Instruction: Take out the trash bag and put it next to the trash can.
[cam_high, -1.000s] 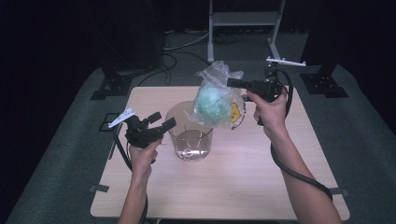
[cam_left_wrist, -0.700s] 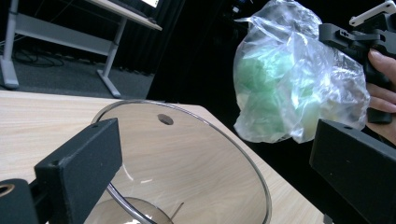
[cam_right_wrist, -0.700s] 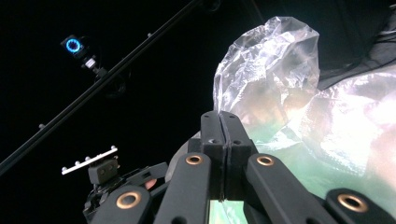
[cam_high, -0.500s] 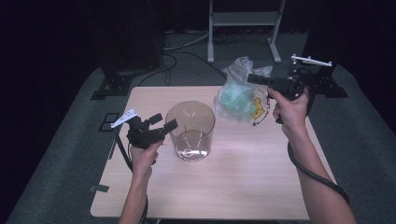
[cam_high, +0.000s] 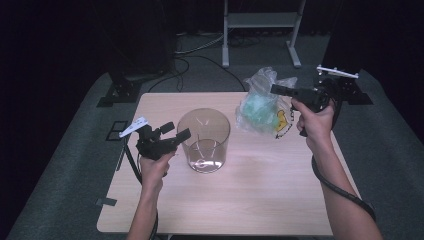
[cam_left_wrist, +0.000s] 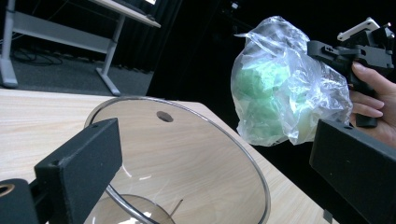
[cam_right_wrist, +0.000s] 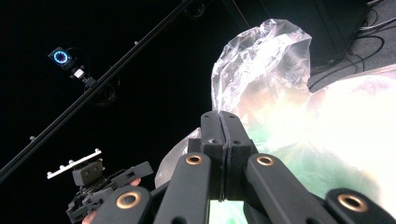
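A clear plastic bag (cam_high: 260, 106) with pale green contents hangs above the table's far right part. My right gripper (cam_high: 276, 89) is shut on the bag's upper film, and its jaws (cam_right_wrist: 220, 133) are pressed together on the plastic. In the left gripper view the bag (cam_left_wrist: 280, 102) floats to the right of a clear round container (cam_left_wrist: 196, 154), with the right gripper (cam_left_wrist: 343, 49) behind it. The container (cam_high: 204, 140) stands upright mid-table. My left gripper (cam_high: 176, 131) is open beside its left wall, its jaws (cam_left_wrist: 217, 172) spread wide and holding nothing.
The wooden table (cam_high: 260, 200) has bare surface in front and to the right. A metal stand (cam_high: 260, 30) and cables lie on the dark floor behind it. In the right gripper view the left gripper (cam_right_wrist: 100, 182) shows at lower left.
The right gripper has carried the bag rightward, from over the container to the table's right side, and a little lower. The left gripper has stayed put.
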